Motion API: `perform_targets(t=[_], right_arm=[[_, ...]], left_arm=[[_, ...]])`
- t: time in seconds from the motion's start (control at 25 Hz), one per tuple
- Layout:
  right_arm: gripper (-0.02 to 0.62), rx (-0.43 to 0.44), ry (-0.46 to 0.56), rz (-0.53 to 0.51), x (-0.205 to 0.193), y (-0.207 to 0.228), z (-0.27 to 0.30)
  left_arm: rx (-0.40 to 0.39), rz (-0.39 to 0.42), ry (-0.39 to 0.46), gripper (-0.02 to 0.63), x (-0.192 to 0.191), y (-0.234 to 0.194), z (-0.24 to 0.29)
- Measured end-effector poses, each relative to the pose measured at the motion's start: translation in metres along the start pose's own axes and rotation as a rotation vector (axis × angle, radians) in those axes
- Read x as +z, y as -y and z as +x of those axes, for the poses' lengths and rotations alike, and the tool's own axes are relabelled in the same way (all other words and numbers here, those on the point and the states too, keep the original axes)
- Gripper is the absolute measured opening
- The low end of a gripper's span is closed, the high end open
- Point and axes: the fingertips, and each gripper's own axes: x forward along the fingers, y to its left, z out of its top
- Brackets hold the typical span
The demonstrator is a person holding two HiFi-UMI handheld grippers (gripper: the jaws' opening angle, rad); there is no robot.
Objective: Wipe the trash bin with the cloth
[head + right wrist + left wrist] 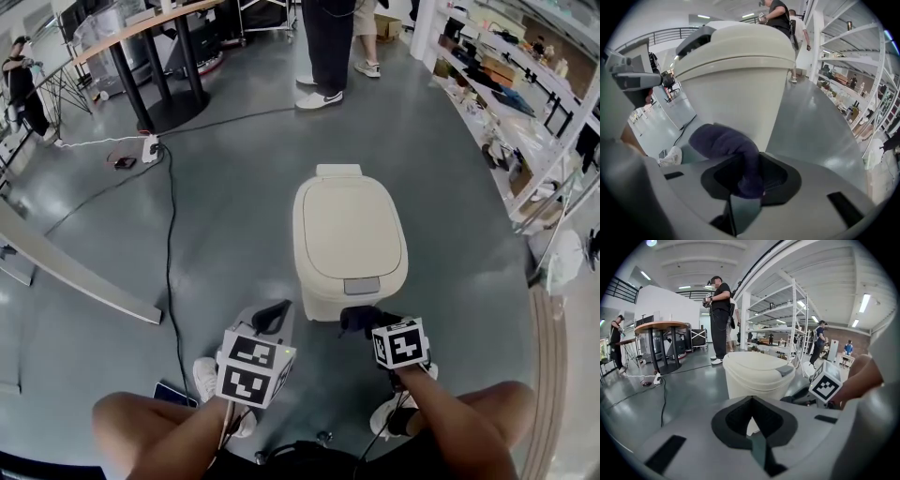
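The cream trash bin (349, 239) stands on the grey floor, lid closed, with a grey pedal tab at its near edge. My right gripper (361, 319) is low at the bin's near side, shut on a dark purple cloth (729, 145) that bunches out of the jaws beside the bin's wall (736, 79). My left gripper (273, 317) hangs just left of the bin's base, apart from it, shut with nothing in it. In the left gripper view, the bin (754, 373) shows beyond the left gripper (751, 401), and the right gripper's marker cube (826, 384) is to the right.
A black cable (171, 234) runs down the floor left of the bin, from a power strip (150, 148). A person (323, 47) stands behind the bin. A round table (141, 37) is at back left, shelving (525, 103) along the right, a pale board (75, 272) at left.
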Motion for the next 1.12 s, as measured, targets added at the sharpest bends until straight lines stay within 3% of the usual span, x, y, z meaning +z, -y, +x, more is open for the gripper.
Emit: perform_targets(t=[0.48, 0.88, 1.12], right_arm=[[0.103, -0.023, -0.008, 0.007, -0.010, 0.012, -0.002], [0.103, 0.064, -0.012, -0.156, -0.022, -0.043, -0.011], [0.103, 0.100, 0.001, -0.142, -0.025, -0.072, 0.013]], left_arm=[[-0.005, -0.015, -0.037, -0.003, -0.008, 0.001, 0.014], [-0.005, -0.090, -0.084, -0.003, -0.031, -0.014, 0.016], [-0.006, -0.069, -0.098, -0.003, -0.056, -0.018, 0.026]])
